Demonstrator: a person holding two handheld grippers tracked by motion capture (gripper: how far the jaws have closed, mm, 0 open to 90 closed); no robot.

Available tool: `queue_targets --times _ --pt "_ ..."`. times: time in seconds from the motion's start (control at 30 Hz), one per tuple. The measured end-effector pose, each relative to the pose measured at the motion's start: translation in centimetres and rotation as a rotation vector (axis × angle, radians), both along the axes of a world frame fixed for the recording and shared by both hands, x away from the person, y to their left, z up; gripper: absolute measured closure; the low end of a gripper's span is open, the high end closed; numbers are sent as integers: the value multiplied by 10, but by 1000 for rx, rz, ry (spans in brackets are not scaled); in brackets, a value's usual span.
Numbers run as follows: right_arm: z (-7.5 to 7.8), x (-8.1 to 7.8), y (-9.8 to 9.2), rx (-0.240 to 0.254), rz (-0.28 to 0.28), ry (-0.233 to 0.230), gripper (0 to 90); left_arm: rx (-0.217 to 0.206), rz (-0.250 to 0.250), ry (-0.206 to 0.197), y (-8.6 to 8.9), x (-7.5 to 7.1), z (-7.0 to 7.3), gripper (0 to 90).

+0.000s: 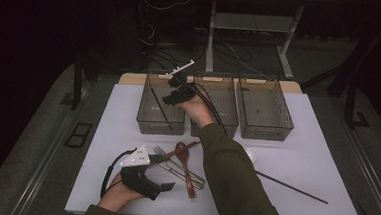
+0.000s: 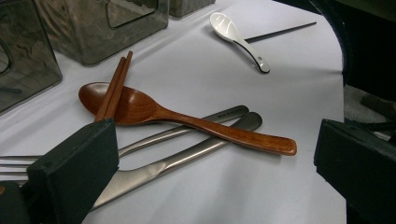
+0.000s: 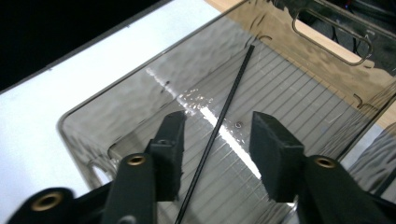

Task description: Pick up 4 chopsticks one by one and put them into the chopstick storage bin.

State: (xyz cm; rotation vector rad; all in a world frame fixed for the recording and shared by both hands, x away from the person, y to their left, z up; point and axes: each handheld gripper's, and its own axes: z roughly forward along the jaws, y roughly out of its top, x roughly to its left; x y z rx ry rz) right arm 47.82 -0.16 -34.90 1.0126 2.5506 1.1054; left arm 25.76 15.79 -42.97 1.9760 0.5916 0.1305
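My right gripper point(image 1: 171, 96) hangs over the left smoky plastic bin point(image 1: 145, 121), jaws open. In the right gripper view, the right gripper point(image 3: 218, 133) frames a black chopstick point(image 3: 233, 88) lying loose on the ribbed floor of that bin point(image 3: 299, 154), and its pads do not touch it. That chopstick point(image 1: 158, 105) lies diagonally in the bin. My left gripper point(image 1: 167, 186) rests low at the table's front left, jaws wide open and empty. Ahead of the left gripper point(image 2: 215, 168) lie a wooden spoon point(image 2: 154, 112), brown chopsticks point(image 2: 114, 86), a steel knife point(image 2: 177, 158) and a fork.
A second black chopstick point(image 1: 291, 187) lies on the white mat at front right, and a white ceramic spoon point(image 1: 251, 154) sits near my right sleeve. The middle bin point(image 1: 225, 127) and right bin point(image 1: 265, 127) stand in a row at the back. Table legs and cables lie beyond.
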Motion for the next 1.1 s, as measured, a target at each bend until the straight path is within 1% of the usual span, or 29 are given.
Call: queue_targets --times 0.13,0.2,0.27,0.33,0.43,0.5,0.57,0.6,0.7,0.8,0.83,1.1 --pt "3 -8 -9 14 12 -13 457 5 0 -1 0 0 0 0" --pt "4 -12 -15 32 32 -16 437 10 -3 -6 0 0 -1 0" --pt "5 -16 -22 48 59 -8 414 16 -4 -4 0 0 -1 0" --pt "5 -21 -29 62 81 -25 395 19 -4 -3 -1 0 -1 0" --pt "8 -29 -42 74 91 -36 349 14 3 6 -2 -1 -2 0" --pt "9 -34 -50 86 93 -52 327 17 1 2 -2 0 -2 0" --pt "10 -40 -59 91 97 -60 328 18 1 2 -2 0 -2 0" --pt "10 -42 -64 97 108 -58 335 15 3 3 -2 0 -2 0" --pt "9 -50 -76 101 123 -62 335 25 0 5 -2 0 -2 0" --pt "7 -57 -89 108 132 -65 333 21 2 6 -2 0 -2 0" --pt "6 -60 -93 109 131 -64 331 18 5 13 -3 0 -2 0" --pt "1 -77 -126 148 140 -68 328 17 5 13 -3 0 -3 0"
